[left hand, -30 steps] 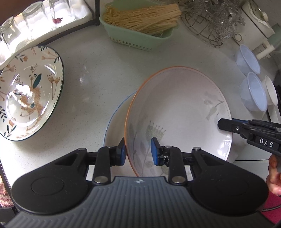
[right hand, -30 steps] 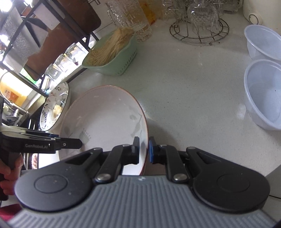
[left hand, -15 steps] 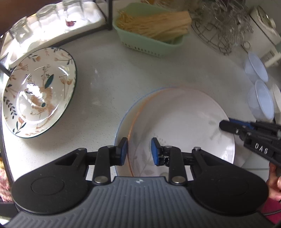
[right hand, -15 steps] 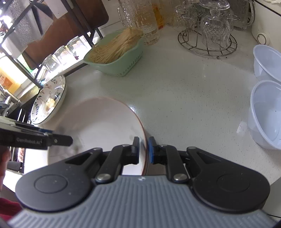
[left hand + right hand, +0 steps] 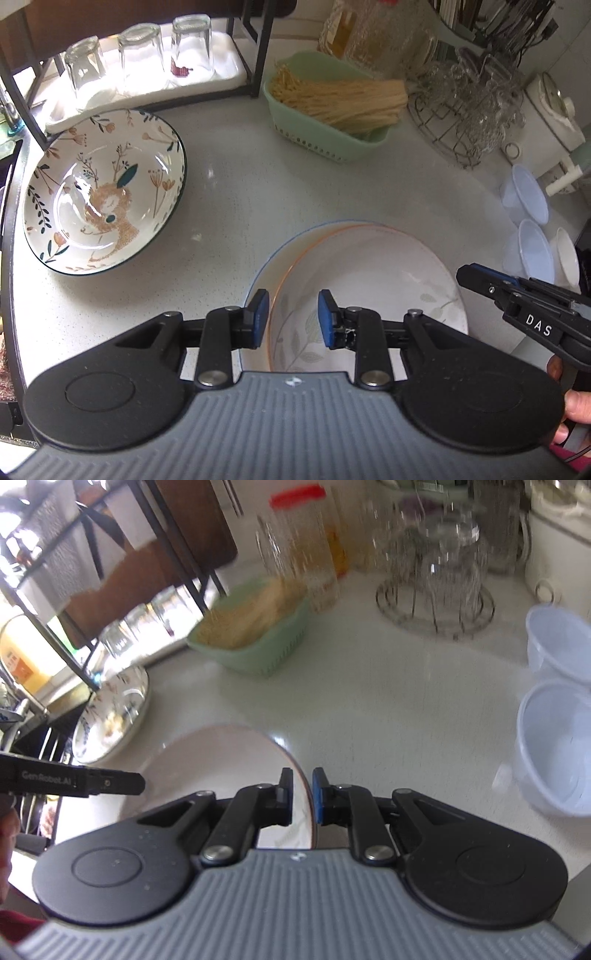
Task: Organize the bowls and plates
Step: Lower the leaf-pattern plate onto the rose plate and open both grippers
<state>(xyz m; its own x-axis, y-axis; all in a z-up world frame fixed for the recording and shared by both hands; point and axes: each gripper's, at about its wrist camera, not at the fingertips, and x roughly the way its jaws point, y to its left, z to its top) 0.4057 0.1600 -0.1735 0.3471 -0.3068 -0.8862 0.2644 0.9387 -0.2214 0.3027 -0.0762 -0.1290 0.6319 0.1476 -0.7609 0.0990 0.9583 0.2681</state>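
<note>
A white orange-rimmed plate (image 5: pixel 373 280) lies stacked on a blue-rimmed plate (image 5: pixel 264 266) on the counter. My left gripper (image 5: pixel 290 317) is open, its jaws apart either side of the orange rim at the plate's near left. My right gripper (image 5: pixel 303 794) has its jaws slightly parted around the plate's right rim (image 5: pixel 306 786), seemingly not pinching it. The same plate (image 5: pixel 214 760) shows in the right wrist view. A floral deer-pattern bowl (image 5: pixel 103 192) sits at the left; it also shows in the right wrist view (image 5: pixel 114 709).
A green basket of noodles (image 5: pixel 332 110) stands at the back. A wire rack of glasses (image 5: pixel 469 110) is back right. Clear plastic bowls (image 5: pixel 554 746) sit at the right. A shelf with upturned glasses (image 5: pixel 136 55) is back left.
The orange-rimmed plate has come down from tilted to flat on the blue-rimmed plate. Both grippers rose and pulled back; the right jaws opened a little off the rim.
</note>
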